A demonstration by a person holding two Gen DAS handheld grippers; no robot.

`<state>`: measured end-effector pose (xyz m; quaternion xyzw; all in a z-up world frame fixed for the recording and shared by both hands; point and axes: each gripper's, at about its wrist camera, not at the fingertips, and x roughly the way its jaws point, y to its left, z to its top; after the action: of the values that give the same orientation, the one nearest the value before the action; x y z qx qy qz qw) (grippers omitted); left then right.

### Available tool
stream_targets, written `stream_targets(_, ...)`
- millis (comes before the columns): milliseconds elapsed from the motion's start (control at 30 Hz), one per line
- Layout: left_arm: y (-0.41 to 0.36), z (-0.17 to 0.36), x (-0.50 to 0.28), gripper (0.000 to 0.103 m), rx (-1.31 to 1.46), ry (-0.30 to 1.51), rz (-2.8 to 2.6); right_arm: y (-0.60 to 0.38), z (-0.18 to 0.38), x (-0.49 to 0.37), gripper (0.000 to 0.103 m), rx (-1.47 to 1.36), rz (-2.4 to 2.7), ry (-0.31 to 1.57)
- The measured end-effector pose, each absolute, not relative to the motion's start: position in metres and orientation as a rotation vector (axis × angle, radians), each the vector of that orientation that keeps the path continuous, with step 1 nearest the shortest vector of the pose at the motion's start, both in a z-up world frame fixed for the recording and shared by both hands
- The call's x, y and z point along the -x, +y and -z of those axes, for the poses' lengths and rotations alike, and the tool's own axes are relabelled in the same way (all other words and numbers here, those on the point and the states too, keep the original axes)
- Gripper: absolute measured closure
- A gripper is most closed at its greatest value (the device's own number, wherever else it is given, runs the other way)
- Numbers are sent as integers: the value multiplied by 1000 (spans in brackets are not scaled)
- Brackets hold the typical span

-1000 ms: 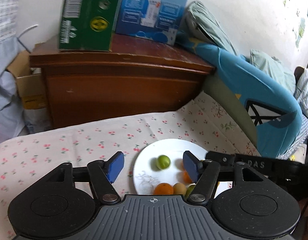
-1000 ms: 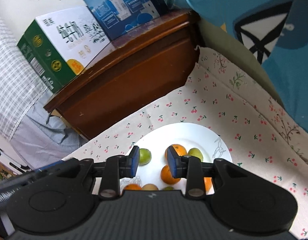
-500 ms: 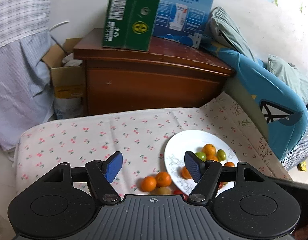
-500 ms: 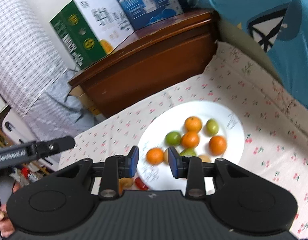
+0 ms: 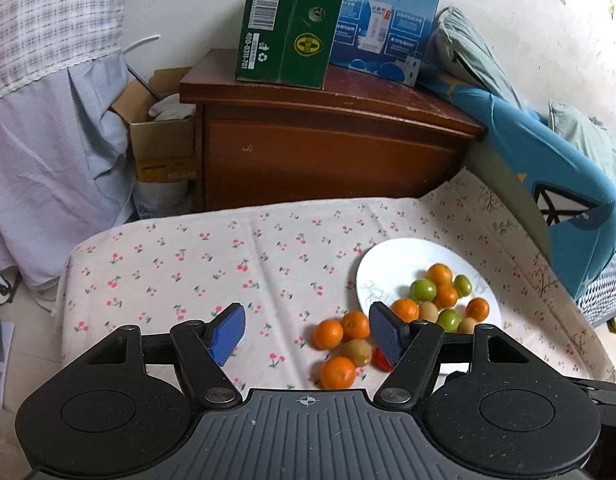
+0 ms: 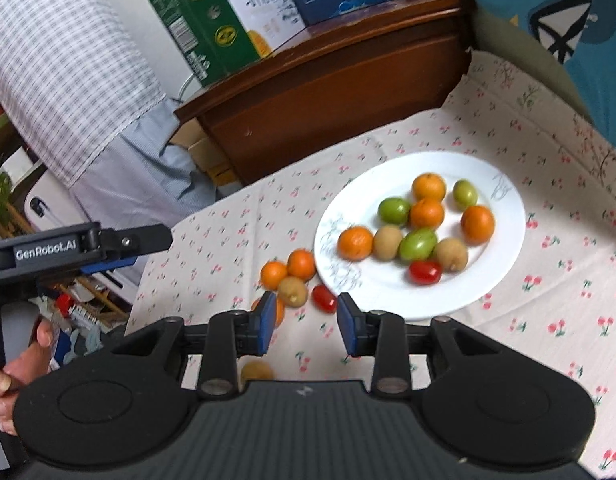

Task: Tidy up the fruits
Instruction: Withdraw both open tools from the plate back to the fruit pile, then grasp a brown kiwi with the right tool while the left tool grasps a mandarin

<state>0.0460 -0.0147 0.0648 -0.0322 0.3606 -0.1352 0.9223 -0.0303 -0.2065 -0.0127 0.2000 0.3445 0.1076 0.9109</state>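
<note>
A white plate point(image 5: 388, 268) point(image 6: 504, 256) on the cherry-print cloth holds several oranges, green fruits, brown fruits and a red tomato point(image 6: 425, 272). Loose fruit lies on the cloth left of the plate: oranges point(image 5: 328, 334) point(image 6: 301, 264), a brown fruit point(image 5: 356, 352) point(image 6: 292, 291), a red tomato point(image 6: 324, 298) and another brown fruit point(image 6: 256, 371). My left gripper point(image 5: 306, 334) is open and empty above the loose fruit. My right gripper point(image 6: 306, 322) is open and empty just short of the loose tomato. The left gripper's body also shows in the right wrist view point(image 6: 79, 246).
A wooden cabinet point(image 5: 328, 148) stands behind the table, carrying a green carton point(image 5: 287, 28) and a blue carton point(image 5: 388, 24). A blue cushion point(image 5: 568, 192) lies at the right. A cardboard box point(image 5: 163, 152) and hanging cloth are at the left.
Both grippers have pulled back and up from the plate, so more of the table and the loose fruit shows. Both stayed empty; the right jaws opened wider.
</note>
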Motion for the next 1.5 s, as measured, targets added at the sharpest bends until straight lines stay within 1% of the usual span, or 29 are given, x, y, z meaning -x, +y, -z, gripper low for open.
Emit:
stream_targets(567,2,-39,-49,35,45,803,224,-147,48,27,67,-247,-383,815)
stream_targets(967,-8,-24,-52,35,20,823,271,-133,59,19,68,-148,-359,813)
stream_targets(1033,-9,-21,-53,35,16,824,281,-132,60,20,72,-137,-360,811)
stream_targets(1067,-10,-19,-53,35,13,827,284,-132,60,20,77,-135,-360,811)
stream_targets(1433,-33,3,-55,35,-63,838,383,-153,52,26,77,-165,-306,824)
stream_targets(1500,-39,8,-56,36,-72,842,397,-161,51,28,77,-180,-277,827)
